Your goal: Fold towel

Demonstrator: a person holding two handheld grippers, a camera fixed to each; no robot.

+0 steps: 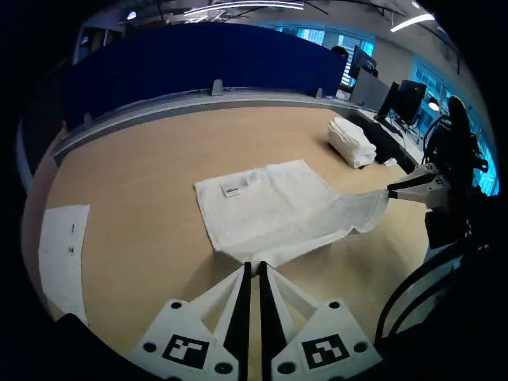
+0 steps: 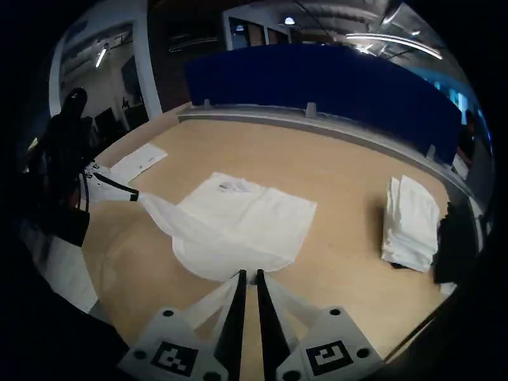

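Note:
A white towel (image 1: 273, 203) (image 2: 241, 219) lies spread on the wooden table, its near edge lifted off the surface at two corners. In the left gripper view my left gripper (image 1: 254, 263) is shut on the near corner, fingers pressed together on the cloth. Farther right, my right gripper (image 1: 388, 192) holds the other corner, pulled out into a point. In the right gripper view my right gripper (image 2: 248, 273) is shut on the towel's near edge. The left gripper (image 2: 134, 195) pinches the stretched corner at the left. A small label (image 1: 238, 185) sits on the towel's far part.
A stack of folded white towels (image 1: 351, 143) (image 2: 409, 222) stands on the table's far side. Another white cloth (image 1: 63, 254) (image 2: 136, 162) lies flat near the table's other edge. A blue partition (image 1: 190, 63) (image 2: 317, 82) runs along the back. Monitors (image 1: 406, 98) stand beyond.

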